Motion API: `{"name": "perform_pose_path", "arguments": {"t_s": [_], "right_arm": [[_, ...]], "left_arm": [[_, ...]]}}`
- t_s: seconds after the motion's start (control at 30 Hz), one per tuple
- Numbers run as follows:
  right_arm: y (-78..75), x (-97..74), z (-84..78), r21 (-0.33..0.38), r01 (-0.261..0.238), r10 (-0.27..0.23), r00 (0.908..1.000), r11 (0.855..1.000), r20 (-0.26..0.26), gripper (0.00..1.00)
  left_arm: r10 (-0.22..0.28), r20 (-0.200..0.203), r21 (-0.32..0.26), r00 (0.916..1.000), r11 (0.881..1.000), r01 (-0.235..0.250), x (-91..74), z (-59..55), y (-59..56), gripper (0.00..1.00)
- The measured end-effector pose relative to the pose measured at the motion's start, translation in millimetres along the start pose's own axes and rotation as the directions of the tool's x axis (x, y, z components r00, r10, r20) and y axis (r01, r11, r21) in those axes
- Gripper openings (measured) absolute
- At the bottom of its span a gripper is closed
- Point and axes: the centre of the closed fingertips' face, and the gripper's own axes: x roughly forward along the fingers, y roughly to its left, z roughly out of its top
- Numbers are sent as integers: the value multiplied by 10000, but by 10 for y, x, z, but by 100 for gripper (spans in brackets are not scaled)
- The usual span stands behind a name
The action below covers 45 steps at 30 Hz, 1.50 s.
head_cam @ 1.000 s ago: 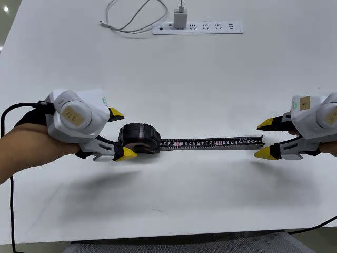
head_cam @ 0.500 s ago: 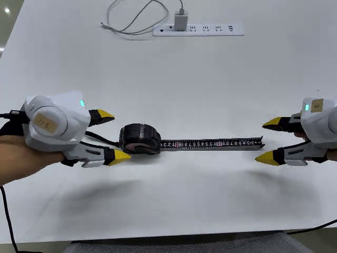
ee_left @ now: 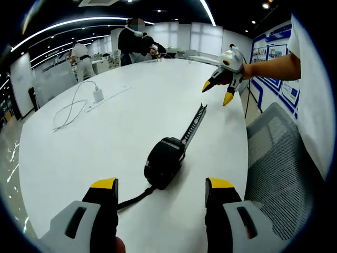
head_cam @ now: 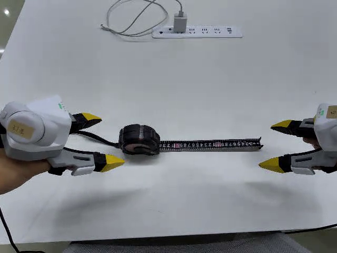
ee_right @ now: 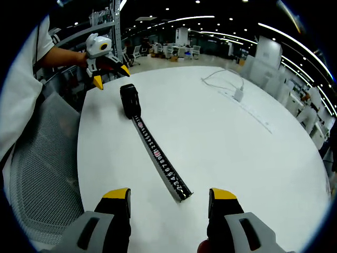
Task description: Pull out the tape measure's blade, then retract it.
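A black tape measure (head_cam: pixel 139 139) lies on the white table (head_cam: pixel 174 79), its blade (head_cam: pixel 210 144) pulled out to the right and flat on the surface. My left gripper (head_cam: pixel 96 140) is open, a short way left of the case, holding nothing. Its own view shows the case (ee_left: pixel 164 162) ahead between the yellow tips, with a black strap trailing toward them. My right gripper (head_cam: pixel 280 145) is open too, just right of the blade's end hook (ee_right: pixel 181 194), apart from it. The blade (ee_right: pixel 158 158) runs away toward the case (ee_right: pixel 129 100).
A white power strip (head_cam: pixel 197 31) with a charger and a looped cable (head_cam: pixel 131 21) lies at the far edge of the table. A mesh chair (ee_left: pixel 279 158) stands at the near edge. People stand at the far end of the room (ee_left: pixel 138 39).
Both grippers have drawn back: the left one leftward off the tape case, the right one rightward from the blade's end. The tape measure and its blade stay put.
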Motion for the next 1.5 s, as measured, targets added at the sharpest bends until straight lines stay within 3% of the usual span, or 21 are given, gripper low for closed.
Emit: {"name": "perform_pose_path", "arguments": {"t_s": [0.17, 0.37, 0.43, 0.67, 0.9, 1.17, 1.33, 1.5], "right_arm": [[14, -53, 73, 212, 452, -460, 9982, 9988, 394, 61], [66, -84, 81, 432, 616, -638, 9966, 9972, 524, 68], [80, -102, 98, 515, 711, -742, 9954, 9961, 614, 71], [160, -148, 115, 693, 868, -917, 9933, 9938, 710, 75], [245, -176, 131, 738, 1030, -1091, 9905, 9919, 837, 81], [319, -226, 118, 1078, 1251, -1373, 9840, 9863, 1134, 86], [391, -233, 69, 1232, 1325, -1466, 9826, 9835, 1139, 88], [436, -243, 8, 1476, 1460, -1632, 9802, 9782, 1119, 94]], "left_arm": [[283, 151, -403, 9995, 9988, -276, -125, -67, 2, 67], [757, 311, -790, 9966, 9942, -731, -252, -146, 26, 70], [1104, 458, -746, 9928, 9915, -1068, -297, -151, 53, 70], [1594, 659, -1059, 9850, 9827, -1519, -372, -221, 53, 73], [2018, 982, -1446, 9745, 9717, -1867, -448, -259, -5, 77], [2173, 1642, -1787, 9622, 9658, -1877, -539, -248, -90, 83], [2348, 1839, -1895, 9545, 9613, -2000, -590, -262, -149, 89], [2617, 1719, -1999, 9497, 9533, -2265, -650, -341, -160, 92]]}}
